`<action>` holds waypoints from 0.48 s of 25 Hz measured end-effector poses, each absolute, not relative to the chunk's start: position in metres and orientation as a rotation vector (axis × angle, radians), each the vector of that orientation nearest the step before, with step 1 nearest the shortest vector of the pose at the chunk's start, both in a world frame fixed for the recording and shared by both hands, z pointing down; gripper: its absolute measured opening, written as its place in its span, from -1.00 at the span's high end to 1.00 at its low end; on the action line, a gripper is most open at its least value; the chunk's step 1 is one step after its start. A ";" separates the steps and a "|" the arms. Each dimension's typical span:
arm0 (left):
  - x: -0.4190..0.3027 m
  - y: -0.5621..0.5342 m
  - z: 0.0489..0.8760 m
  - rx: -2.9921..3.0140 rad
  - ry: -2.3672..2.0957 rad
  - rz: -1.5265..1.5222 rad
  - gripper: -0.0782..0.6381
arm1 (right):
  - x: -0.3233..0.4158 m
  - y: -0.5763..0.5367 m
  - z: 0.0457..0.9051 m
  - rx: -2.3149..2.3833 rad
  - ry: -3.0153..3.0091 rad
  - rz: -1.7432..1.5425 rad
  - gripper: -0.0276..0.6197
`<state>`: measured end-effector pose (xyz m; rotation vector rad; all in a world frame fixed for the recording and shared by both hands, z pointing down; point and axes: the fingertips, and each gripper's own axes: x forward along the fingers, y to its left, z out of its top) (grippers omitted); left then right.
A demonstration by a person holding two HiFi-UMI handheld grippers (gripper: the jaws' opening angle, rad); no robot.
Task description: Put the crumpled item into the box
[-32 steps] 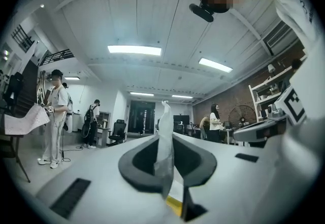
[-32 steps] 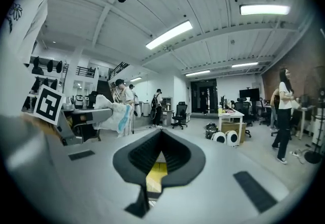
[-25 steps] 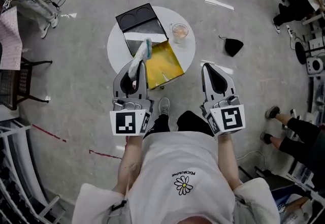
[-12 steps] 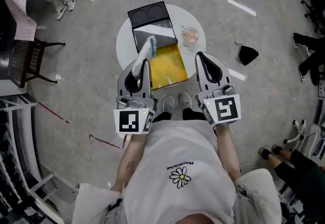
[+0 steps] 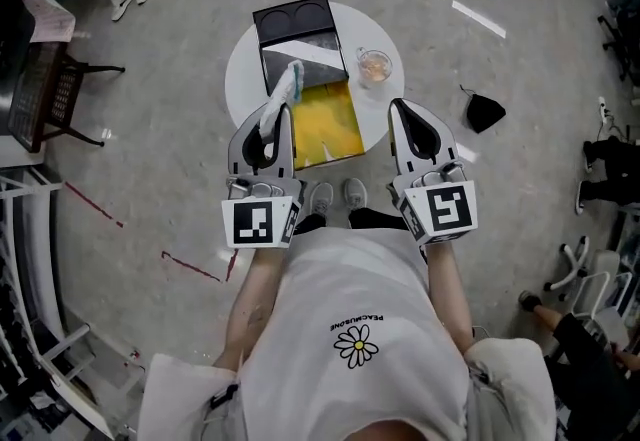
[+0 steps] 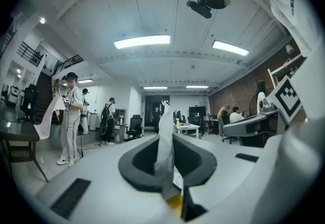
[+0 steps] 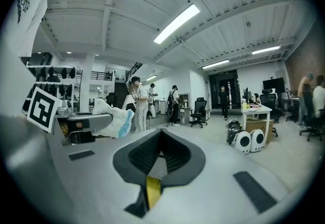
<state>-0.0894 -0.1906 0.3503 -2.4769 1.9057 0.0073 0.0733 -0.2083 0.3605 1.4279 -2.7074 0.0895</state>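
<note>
1. White with a teal patch, the crumpled item is clamped in your left gripper. Its fingers are closed on the item, and the loose end sticks out past the fingertips.
2. In the left gripper view, the item shows as a pale, twisted strip pinched between the two dark fingers and rising above them.
3. From the head view, the item lines up with the left edge of the box, about where the grey middle panel meets the yellow one. It is held in the air, not lying in the box, and its height above the box cannot be judged.
4. The box lies open on a small round white surface. A black lid with two round hollows is on the far side, a grey panel is in the middle, and a yellow panel is nearest you. The yellow panel overhangs the near rim of the surface.
5. A small clear cup stands on the surface just to the right of the box, not touching it.
6. Your right gripper is held beside the left one, to the right of the box near the rim of the surface. Its fingers are together and hold nothing.
7. The right gripper view shows the crumpled item off to its left, in the other gripper.
8. On the grey floor, a black pouch-like thing lies to the right of the surface, well apart from it. Your shoes stand just below the near rim.
</note>
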 end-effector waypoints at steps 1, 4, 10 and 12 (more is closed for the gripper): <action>-0.087 -0.192 0.352 -2.473 1.888 -0.037 0.67 | 0.073 -0.208 0.361 1.420 -2.707 0.090 0.91; -0.077 -0.197 0.365 -2.480 1.797 -0.254 0.67 | 0.070 -0.207 0.364 1.388 -2.700 0.103 0.91; -0.058 -0.224 0.425 -2.466 1.516 -0.707 0.68 | 0.065 -0.206 0.375 1.347 -2.677 0.130 0.91; -0.055 -0.230 0.460 -2.453 1.412 -0.906 0.68 | 0.065 -0.203 0.378 1.344 -2.669 0.136 0.91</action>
